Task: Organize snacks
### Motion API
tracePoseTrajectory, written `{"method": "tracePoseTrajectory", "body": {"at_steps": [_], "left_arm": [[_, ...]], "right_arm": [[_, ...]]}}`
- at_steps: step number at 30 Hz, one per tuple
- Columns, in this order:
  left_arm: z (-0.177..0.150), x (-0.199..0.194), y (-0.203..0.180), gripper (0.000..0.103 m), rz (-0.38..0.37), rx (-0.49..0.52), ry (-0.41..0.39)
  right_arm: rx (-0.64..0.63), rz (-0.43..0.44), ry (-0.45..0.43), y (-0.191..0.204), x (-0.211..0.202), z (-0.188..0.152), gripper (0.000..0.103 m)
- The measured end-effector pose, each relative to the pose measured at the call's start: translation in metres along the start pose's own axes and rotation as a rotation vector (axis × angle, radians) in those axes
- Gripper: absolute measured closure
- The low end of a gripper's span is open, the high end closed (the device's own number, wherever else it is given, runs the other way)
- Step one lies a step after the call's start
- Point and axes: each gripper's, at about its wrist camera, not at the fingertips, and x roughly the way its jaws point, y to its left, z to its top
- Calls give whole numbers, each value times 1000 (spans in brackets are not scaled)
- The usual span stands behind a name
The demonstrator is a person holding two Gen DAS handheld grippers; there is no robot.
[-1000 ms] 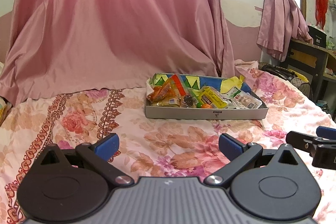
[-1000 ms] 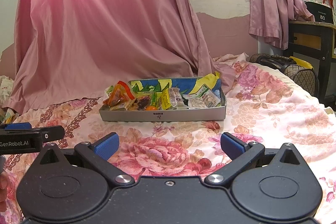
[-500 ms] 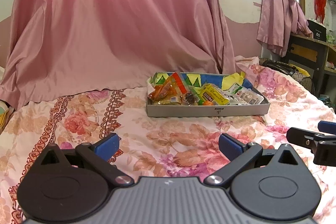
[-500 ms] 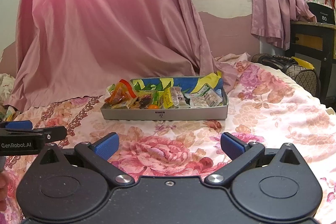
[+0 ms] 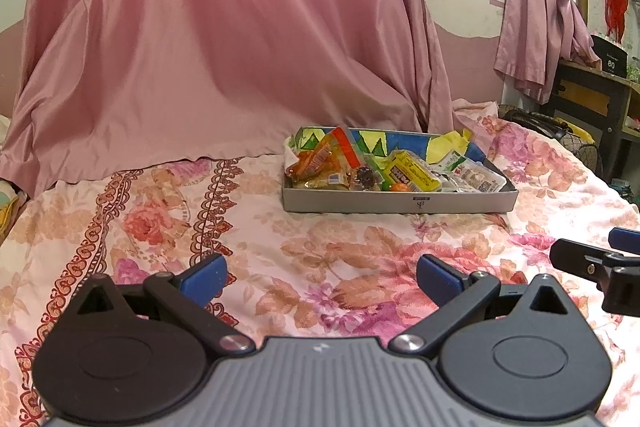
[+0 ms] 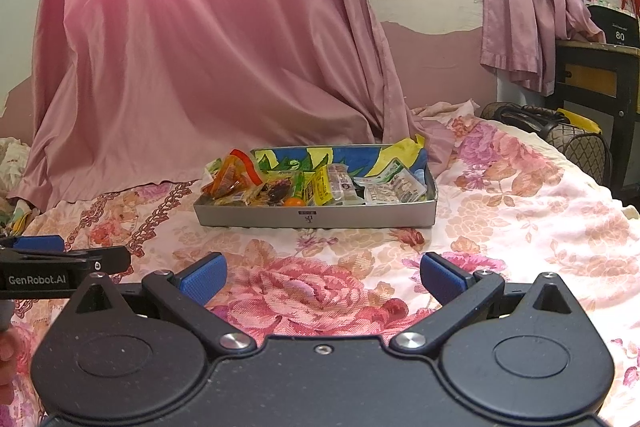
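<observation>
A shallow grey tray (image 5: 400,202) (image 6: 316,215) sits on a flowered bedspread, packed with several snack packets: orange ones (image 5: 316,159) (image 6: 228,181) at its left, a yellow bar (image 5: 412,175) (image 6: 320,185) in the middle, white packets (image 5: 472,177) (image 6: 394,187) at its right. My left gripper (image 5: 322,277) hovers open over the bedspread, well short of the tray, with nothing between its blue pads. My right gripper (image 6: 322,275) is likewise open and empty, in front of the tray. Each gripper's tip shows at the edge of the other's view.
A pink curtain (image 5: 224,39) hangs down onto the bed right behind the tray. A dark wooden desk (image 5: 592,99) and a patterned bag (image 6: 560,135) stand off the bed's right side. The flowered bedspread (image 6: 520,207) spreads around the tray.
Both views have tilted slightly, so the tray sits a little higher in frame. Both grippers stay open and empty, and the snacks have not moved.
</observation>
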Motion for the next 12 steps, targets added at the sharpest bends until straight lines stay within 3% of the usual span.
{"method": "tracePoseTrajectory", "body": {"at_steps": [12], "left_arm": [[-1,0,-4,0,4,20,2]], "right_arm": [[0,-2,0,1,0,0,1]]}}
